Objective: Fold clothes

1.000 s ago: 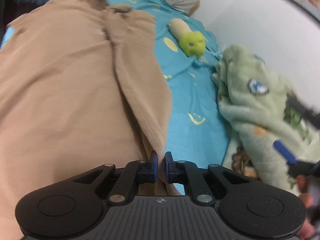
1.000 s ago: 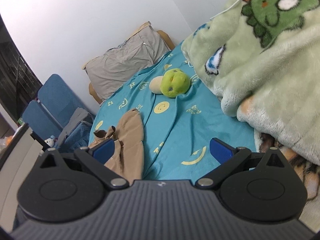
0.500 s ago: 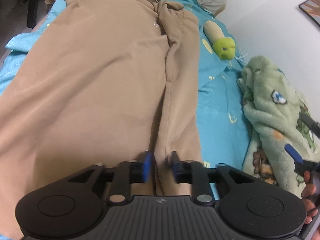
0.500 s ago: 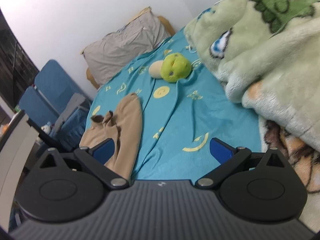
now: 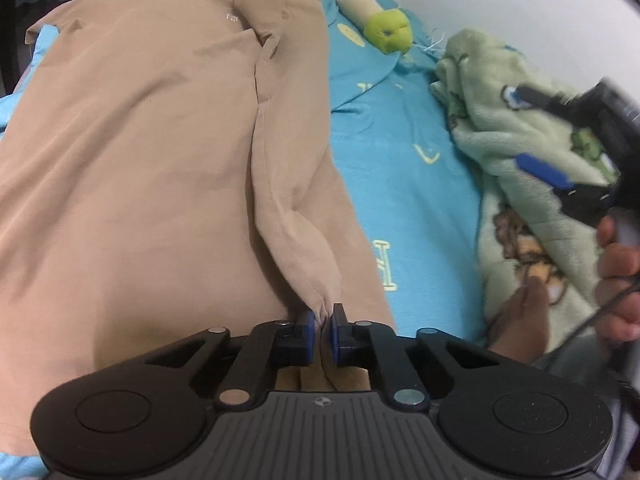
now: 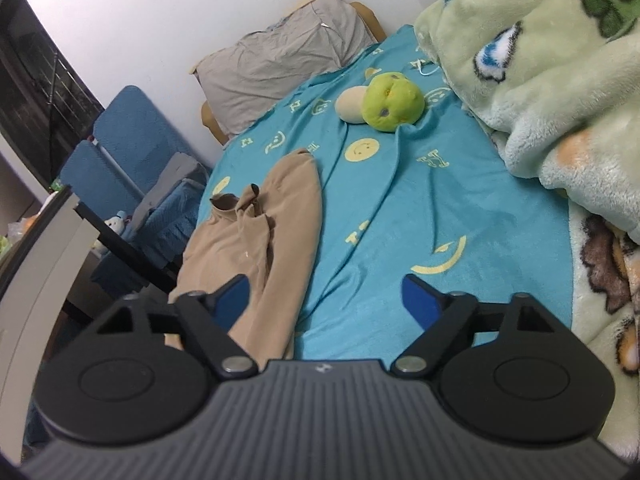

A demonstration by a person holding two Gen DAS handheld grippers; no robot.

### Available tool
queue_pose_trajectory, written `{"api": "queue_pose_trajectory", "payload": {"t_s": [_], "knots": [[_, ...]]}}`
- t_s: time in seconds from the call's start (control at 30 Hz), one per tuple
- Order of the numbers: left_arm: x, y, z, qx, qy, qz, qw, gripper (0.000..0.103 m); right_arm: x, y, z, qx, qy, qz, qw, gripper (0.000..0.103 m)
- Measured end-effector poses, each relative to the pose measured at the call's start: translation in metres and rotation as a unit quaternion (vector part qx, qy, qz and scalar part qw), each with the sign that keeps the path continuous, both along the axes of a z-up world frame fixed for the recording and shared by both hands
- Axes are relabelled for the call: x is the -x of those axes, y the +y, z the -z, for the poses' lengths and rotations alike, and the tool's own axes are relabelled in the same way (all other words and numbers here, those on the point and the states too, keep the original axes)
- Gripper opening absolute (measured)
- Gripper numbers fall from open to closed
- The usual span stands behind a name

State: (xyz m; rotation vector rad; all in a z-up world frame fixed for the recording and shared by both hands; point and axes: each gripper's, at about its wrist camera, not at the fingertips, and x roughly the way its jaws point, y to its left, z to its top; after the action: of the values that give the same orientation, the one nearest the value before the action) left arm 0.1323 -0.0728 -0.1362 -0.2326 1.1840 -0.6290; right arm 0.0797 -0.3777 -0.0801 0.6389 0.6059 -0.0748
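Note:
A tan long-sleeved shirt (image 5: 140, 140) lies spread on a turquoise bedsheet (image 5: 400, 152), its right side folded inward along the body. My left gripper (image 5: 322, 330) is shut on the cuff end of the folded tan sleeve (image 5: 296, 232) at the near edge. My right gripper (image 6: 326, 300) is open and empty, held above the sheet right of the shirt (image 6: 260, 248); it also shows at the right of the left wrist view (image 5: 560, 152).
A green plush toy (image 6: 392, 102) lies on the sheet near a grey pillow (image 6: 280, 64). A fluffy green blanket (image 6: 560, 100) is heaped along the right. A blue chair (image 6: 120, 152) stands left of the bed.
My left gripper has closed again on the sleeve end after opening briefly half a second ago. The right gripper stays open and has shifted slightly toward the shirt.

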Motion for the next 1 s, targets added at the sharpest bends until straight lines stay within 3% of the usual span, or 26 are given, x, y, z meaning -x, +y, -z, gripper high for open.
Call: {"api": "queue_pose_trajectory", "payload": {"t_s": [0.1,0.17,0.27,0.33,0.4,0.5,0.67,0.8,0.9,1.0], "knots": [[-0.007,0.027,0.000,0.001,0.030,-0.036,0.9989,0.008,-0.001,-0.005,0.003,-0.007,0.005,0.008,1.000,0.081],[-0.011,0.039,0.008,-0.031,0.040,-0.054,0.9972,0.008,-0.001,-0.006,0.004,-0.012,0.005,0.011,1.000,0.081],[-0.012,0.041,0.010,-0.048,0.038,-0.062,0.9962,0.009,-0.002,-0.005,0.002,-0.017,0.001,0.009,1.000,0.081],[-0.008,0.034,0.003,-0.065,0.014,-0.057,0.9962,0.013,-0.002,-0.004,0.001,-0.015,-0.001,0.007,1.000,0.081],[-0.001,0.026,-0.006,-0.093,-0.021,-0.051,0.9942,0.029,0.000,-0.005,0.001,-0.016,-0.001,0.008,1.000,0.081],[0.018,0.009,-0.026,-0.116,-0.094,-0.029,0.9883,0.051,0.001,-0.009,0.002,-0.025,0.000,0.012,1.000,0.081],[0.057,-0.016,-0.054,-0.091,-0.197,0.043,0.9751,0.066,0.005,-0.012,-0.002,-0.032,-0.010,0.015,0.999,0.081],[0.078,-0.051,-0.043,-0.091,-0.206,0.114,0.9677,0.066,0.012,-0.018,-0.011,-0.035,-0.030,0.018,0.999,0.081],[0.085,-0.073,-0.027,-0.122,-0.197,0.139,0.9628,0.066,0.015,-0.022,-0.014,-0.031,-0.036,0.018,0.999,0.081],[0.091,-0.079,-0.020,-0.123,-0.191,0.158,0.9610,0.065,0.016,-0.025,-0.015,-0.030,-0.037,0.016,0.999,0.081]]}}
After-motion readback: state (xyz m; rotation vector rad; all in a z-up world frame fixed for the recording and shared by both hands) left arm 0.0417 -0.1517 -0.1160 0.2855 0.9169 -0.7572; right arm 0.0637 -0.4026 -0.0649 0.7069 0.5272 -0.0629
